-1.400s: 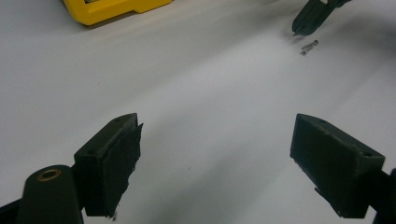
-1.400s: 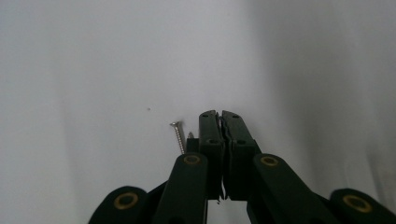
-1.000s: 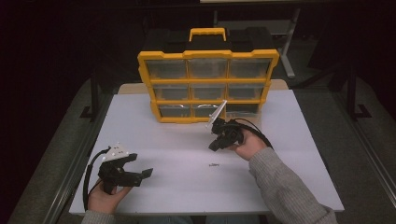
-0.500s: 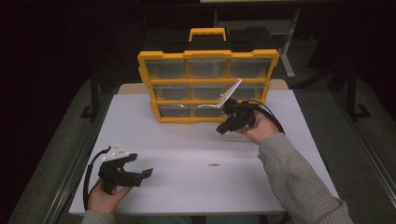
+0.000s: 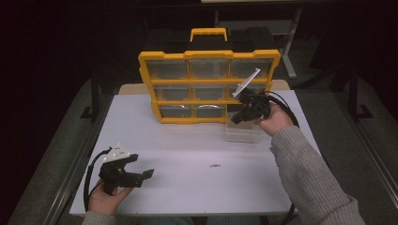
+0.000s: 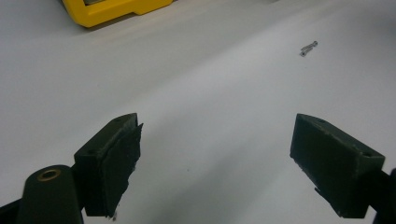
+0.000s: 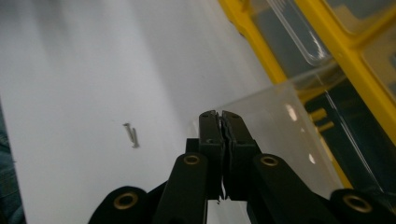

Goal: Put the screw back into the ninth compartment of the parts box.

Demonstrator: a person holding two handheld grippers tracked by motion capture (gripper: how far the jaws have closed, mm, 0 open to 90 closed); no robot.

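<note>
A yellow organizer with clear drawers stands at the back of the white table. One clear drawer sits out on the table in front of its right side. My right gripper hangs just above that drawer, jaws shut tight, and I see nothing between them. In the right gripper view the shut tips point at the drawer's near wall. Two small screws lie mid-table. My left gripper rests low at the front left, jaws wide open and empty.
The organizer's yellow frame rises close beside the right gripper. The screws lie ahead and to the right of the left gripper, and a yellow corner shows farther off. Dark floor surrounds the table.
The right hand has risen and moved right and back, from over the table's middle to above the clear drawer by the organizer. The left gripper has stayed put.
</note>
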